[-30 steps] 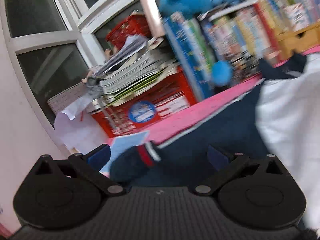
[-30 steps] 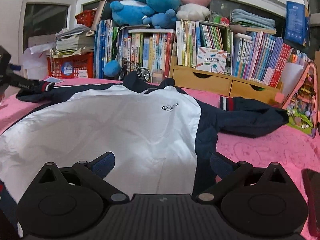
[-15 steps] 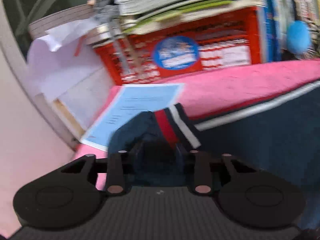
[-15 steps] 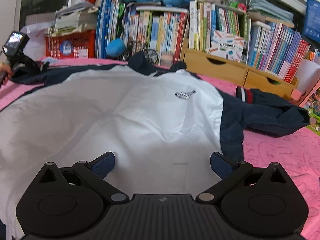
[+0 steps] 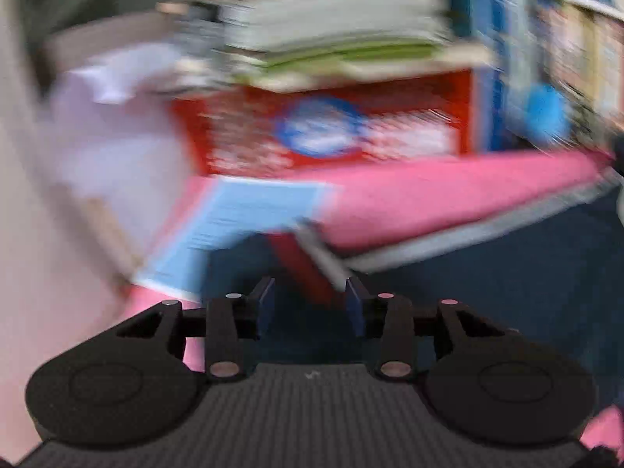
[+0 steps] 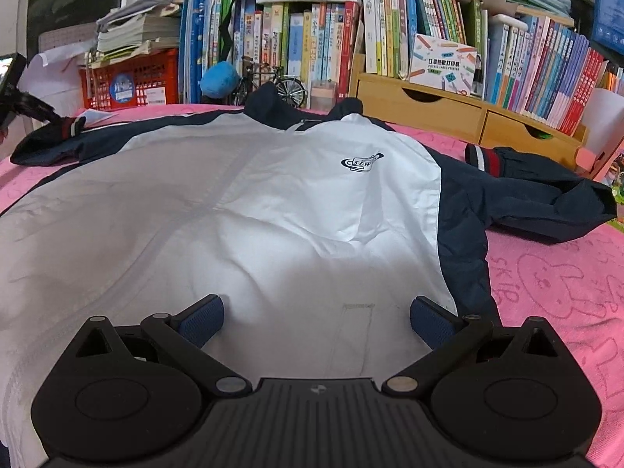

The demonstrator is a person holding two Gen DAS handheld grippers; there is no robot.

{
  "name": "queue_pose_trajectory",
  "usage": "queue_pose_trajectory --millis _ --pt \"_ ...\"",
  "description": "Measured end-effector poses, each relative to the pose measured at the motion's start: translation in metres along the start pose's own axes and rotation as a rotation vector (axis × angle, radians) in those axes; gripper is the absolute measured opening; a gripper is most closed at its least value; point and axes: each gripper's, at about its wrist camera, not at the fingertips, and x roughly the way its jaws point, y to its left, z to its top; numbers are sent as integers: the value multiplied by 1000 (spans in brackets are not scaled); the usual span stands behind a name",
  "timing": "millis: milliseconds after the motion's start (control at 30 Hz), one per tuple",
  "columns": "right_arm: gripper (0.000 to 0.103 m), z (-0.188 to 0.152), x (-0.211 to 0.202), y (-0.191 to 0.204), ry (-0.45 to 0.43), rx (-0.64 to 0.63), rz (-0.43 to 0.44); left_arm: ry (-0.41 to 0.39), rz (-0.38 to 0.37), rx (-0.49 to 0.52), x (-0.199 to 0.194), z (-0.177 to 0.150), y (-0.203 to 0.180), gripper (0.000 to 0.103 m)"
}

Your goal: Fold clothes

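The left tool (image 5: 310,304), jaws easing apart round the navy cuff (image 5: 300,269), may drop that sleeve; the right tool (image 6: 316,318) gapes wide, empty, over the white jacket (image 6: 241,210)

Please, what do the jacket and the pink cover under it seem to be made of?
The jacket looks like thin, smooth woven synthetic, perhaps nylon or polyester: its white panel has a faint sheen and soft creases. Its striped cuff looks like ribbed knit. The pink cover seems a soft, matte towelling or plush: a rabbit outline is pressed into its pile. The exact fibres cannot be told.
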Motion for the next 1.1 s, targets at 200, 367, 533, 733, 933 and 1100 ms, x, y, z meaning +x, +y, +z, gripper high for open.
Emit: queue_pose_trajectory --millis 200,367,533,733,933,1100 --pt "103 0 1 0 1 1 -5 95 249 -23 39 5 14 33" --pt "103 0 2 -2 5 17 -2 88 426 -149 28 35 56 31" --pt "103 0 3 -5 9 30 10 100 485 -190 10 34 63 33" --pt "103 0 2 -6 6 36 18 44 508 -103 -5 27 30 42" --pt "103 0 -1 -9 -9 48 22 -182 633 -29 -39 47 -21 89" --pt "103 10 -22 -25 -94 101 37 -214 210 31 -80 42 -89 89"
